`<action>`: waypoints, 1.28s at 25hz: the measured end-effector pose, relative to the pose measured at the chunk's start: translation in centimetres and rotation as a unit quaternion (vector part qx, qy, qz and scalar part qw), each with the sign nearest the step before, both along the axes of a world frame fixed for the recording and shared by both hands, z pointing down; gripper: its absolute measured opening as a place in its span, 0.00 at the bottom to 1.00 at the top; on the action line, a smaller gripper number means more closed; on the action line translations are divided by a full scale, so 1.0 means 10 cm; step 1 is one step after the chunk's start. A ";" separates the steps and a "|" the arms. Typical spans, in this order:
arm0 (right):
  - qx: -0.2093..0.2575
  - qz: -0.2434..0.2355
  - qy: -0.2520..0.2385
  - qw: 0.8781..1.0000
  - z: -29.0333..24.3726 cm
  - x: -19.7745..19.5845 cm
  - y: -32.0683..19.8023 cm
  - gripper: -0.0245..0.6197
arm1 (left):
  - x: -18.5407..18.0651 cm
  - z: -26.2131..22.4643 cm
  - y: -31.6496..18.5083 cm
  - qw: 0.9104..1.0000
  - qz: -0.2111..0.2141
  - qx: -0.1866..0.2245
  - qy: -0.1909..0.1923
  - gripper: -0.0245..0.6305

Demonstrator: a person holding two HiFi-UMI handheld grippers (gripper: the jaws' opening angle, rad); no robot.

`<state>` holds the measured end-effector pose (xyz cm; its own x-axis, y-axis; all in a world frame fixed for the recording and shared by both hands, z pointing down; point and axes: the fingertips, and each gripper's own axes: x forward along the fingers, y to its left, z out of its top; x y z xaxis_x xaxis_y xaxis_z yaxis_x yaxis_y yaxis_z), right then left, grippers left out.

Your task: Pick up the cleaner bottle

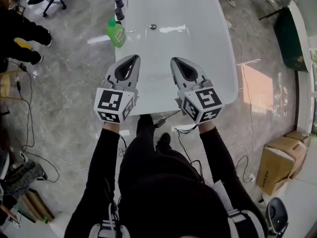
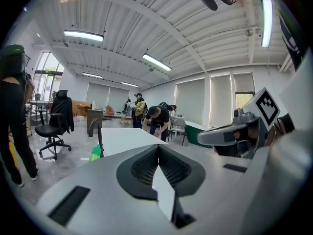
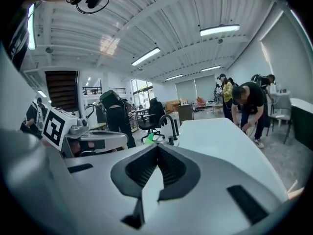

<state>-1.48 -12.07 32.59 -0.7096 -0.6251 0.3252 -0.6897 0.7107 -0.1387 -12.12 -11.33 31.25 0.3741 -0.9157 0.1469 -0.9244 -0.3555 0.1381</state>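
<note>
Holding a gripper in each hand over the near end of the white bench (image 1: pixel 208 48), we keep the left gripper (image 1: pixel 133 58) and the right gripper (image 1: pixel 174 61) side by side and apart, both tips pointing away from us along the bench top. We see the left gripper's fingers (image 2: pixel 142 168) closed tip to tip with nothing between them, and the right gripper's fingers (image 3: pixel 172 168) are likewise closed on nothing. We find the green cleaner bottle (image 1: pixel 117 33) at the bench's left edge, beyond the left gripper and well apart from it, untouched by either tool. Just past the bottle a black faucet (image 1: pixel 119 4) rises from the same edge, and a small round metal fitting (image 1: pixel 153 27) sits on the bench to the bottle's right. From the left gripper view we catch the bottle only as a green sliver low beside the faucet's base. Cables (image 1: pixel 29 108) trail over the grey floor (image 1: pixel 74 78) on our left, and cardboard boxes (image 1: pixel 277 162) stand on our right.
</note>
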 end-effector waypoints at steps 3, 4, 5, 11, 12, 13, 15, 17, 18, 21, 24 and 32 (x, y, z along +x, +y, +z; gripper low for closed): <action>-0.003 -0.004 0.004 1.000 0.05 -0.13 -0.11 0.04 | -0.13 0.08 -0.10 1.000 -0.007 -0.008 0.001 0.05; -0.005 -0.005 0.005 1.000 0.07 -0.17 -0.15 0.04 | -0.18 0.11 -0.14 1.000 -0.010 -0.009 0.001 0.05; -0.007 -0.007 0.007 1.000 0.09 -0.22 -0.19 0.04 | -0.23 0.14 -0.18 1.000 -0.013 -0.011 0.001 0.05; -0.019 -0.016 0.018 1.000 0.23 -0.45 -0.36 0.04 | -0.48 0.33 -0.35 0.999 -0.024 -0.029 -0.001 0.05; -0.021 -0.018 0.019 0.999 0.26 -0.49 -0.40 0.04 | -0.52 0.37 -0.38 0.999 -0.026 -0.032 -0.001 0.05; -0.025 -0.020 0.021 0.999 0.29 -0.52 -0.42 0.04 | -0.57 0.40 -0.42 0.999 -0.030 -0.033 -0.002 0.05; -0.036 -0.025 0.026 0.999 0.36 -0.60 -0.47 0.04 | -0.66 0.46 -0.49 0.999 -0.037 -0.031 -0.003 0.05; -0.038 -0.029 0.029 0.998 0.41 -0.67 -0.52 0.04 | -0.73 0.54 -0.54 0.999 -0.040 -0.036 -0.004 0.05; -0.037 -0.032 0.030 0.998 0.43 -0.71 -0.55 0.04 | -0.76 0.58 -0.56 0.998 -0.041 -0.040 -0.004 0.05; -0.033 -0.036 0.030 0.998 0.49 -0.83 -0.62 0.04 | -0.85 0.70 -0.61 0.998 -0.042 -0.054 -0.005 0.05; -0.038 -0.035 0.031 0.998 0.57 -0.91 -0.69 0.04 | -0.95 0.80 -0.68 0.997 -0.045 -0.061 -0.010 0.05; -0.063 -0.039 0.039 0.996 0.87 -1.09 -0.82 0.04 | -1.20 1.10 -0.86 0.996 -0.055 -0.076 -0.010 0.05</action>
